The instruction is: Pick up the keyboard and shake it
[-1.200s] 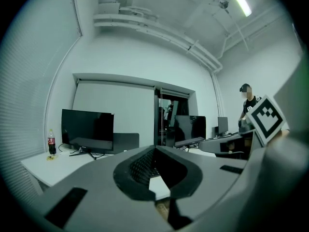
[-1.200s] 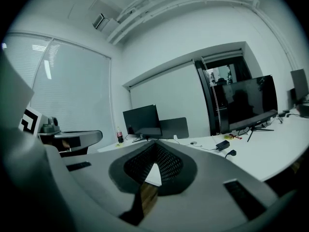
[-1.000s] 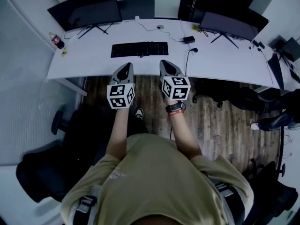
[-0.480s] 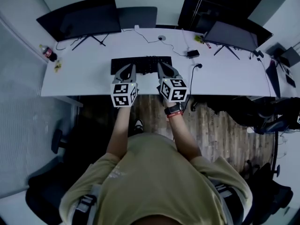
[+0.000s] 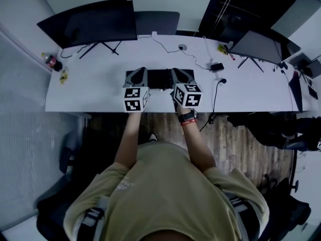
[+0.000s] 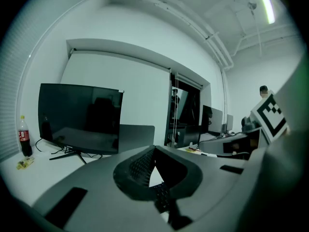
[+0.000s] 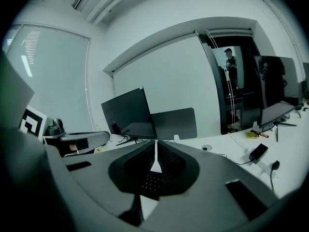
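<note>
Both grippers have moved from the desk's near edge out over its top. The left gripper point(image 5: 136, 75) and right gripper point(image 5: 181, 75) are clenched shut with nothing between their jaws. Each covers one end of the keyboard point(image 5: 159, 78). The keyboard is black, long and flat, and lies on the white desk point(image 5: 90, 92), on the near side of a dark monitor point(image 5: 95, 24).

The head view looks steeply down from above onto the desk point(image 5: 100, 92). Both gripper views sit low and close over it, facing the back wall. All three share the keyboard point(image 5: 160, 78) and large monitor point(image 5: 90, 24).
</note>
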`<state>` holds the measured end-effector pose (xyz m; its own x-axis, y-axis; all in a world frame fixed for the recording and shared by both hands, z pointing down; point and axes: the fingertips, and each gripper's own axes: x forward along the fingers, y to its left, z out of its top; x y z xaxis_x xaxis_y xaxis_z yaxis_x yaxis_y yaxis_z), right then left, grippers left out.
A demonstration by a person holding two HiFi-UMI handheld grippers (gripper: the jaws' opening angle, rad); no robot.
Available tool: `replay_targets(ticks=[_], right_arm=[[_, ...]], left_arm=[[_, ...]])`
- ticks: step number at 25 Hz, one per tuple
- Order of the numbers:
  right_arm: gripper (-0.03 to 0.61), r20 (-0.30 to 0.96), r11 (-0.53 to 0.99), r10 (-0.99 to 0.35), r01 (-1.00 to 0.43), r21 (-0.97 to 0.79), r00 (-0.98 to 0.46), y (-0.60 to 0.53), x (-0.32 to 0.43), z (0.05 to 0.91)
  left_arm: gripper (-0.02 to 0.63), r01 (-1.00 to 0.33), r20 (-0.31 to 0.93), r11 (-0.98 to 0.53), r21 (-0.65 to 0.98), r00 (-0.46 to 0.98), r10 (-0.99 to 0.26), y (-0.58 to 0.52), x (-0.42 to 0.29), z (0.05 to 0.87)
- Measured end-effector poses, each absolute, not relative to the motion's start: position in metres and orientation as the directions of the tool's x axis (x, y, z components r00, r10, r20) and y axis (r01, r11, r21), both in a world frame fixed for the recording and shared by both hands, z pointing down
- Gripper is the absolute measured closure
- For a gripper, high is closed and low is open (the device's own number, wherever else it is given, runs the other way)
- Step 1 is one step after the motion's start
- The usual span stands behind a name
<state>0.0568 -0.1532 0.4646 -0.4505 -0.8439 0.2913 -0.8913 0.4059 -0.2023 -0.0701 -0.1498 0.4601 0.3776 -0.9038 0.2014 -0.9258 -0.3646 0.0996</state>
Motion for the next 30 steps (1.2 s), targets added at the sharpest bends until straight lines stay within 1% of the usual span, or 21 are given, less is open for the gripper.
replay_targets(ticks=[5, 9, 17, 24, 25, 27, 28, 30], right_arm=[[0.554, 0.319, 0.369, -0.851, -0.907, -0.202, -0.417, -0.179, 0.044, 0.479], [0.554, 0.333, 0.349, -0.851, -0.911, -0.218, -0.406, -0.195, 0.034, 0.489], [0.552, 0.389, 0.343, -0.833, -0.919, -0.193, -0.393, -0.196, 0.027, 0.501], [0.547, 0.434, 0.334, -0.813, -0.921, -0.198, -0.388, -0.193, 0.032, 0.53], [0.534, 0.44, 0.334, -0.809, -0.921, -0.202, -0.39, -0.195, 0.033, 0.534], [0.465, 0.449, 0.333, -0.802, -0.919, -0.211, -0.394, -0.201, 0.034, 0.542], [0.445, 0.453, 0.334, -0.798, -0.917, -0.216, -0.397, -0.204, 0.035, 0.545], [0.445, 0.461, 0.336, -0.791, -0.915, -0.223, -0.402, -0.211, 0.037, 0.552]], left_arm=[[0.594, -0.918, 0.252, -0.387, 0.088, 0.396, -0.883, -0.176, -0.089, 0.481], [0.594, -0.895, 0.298, -0.437, 0.091, 0.443, -0.846, -0.188, -0.097, 0.498], [0.593, -0.886, 0.331, -0.445, 0.128, 0.461, -0.823, -0.191, -0.105, 0.517], [0.592, -0.881, 0.378, -0.45, 0.144, 0.47, -0.798, -0.189, -0.103, 0.548], [0.592, -0.881, 0.386, -0.451, 0.142, 0.469, -0.794, -0.19, -0.102, 0.552], [0.592, -0.882, 0.399, -0.449, 0.139, 0.465, -0.79, -0.196, -0.102, 0.557], [0.592, -0.885, 0.403, -0.446, 0.137, 0.461, -0.79, -0.199, -0.103, 0.559], [0.592, -0.89, 0.415, -0.435, 0.134, 0.449, -0.791, -0.206, -0.105, 0.563]])
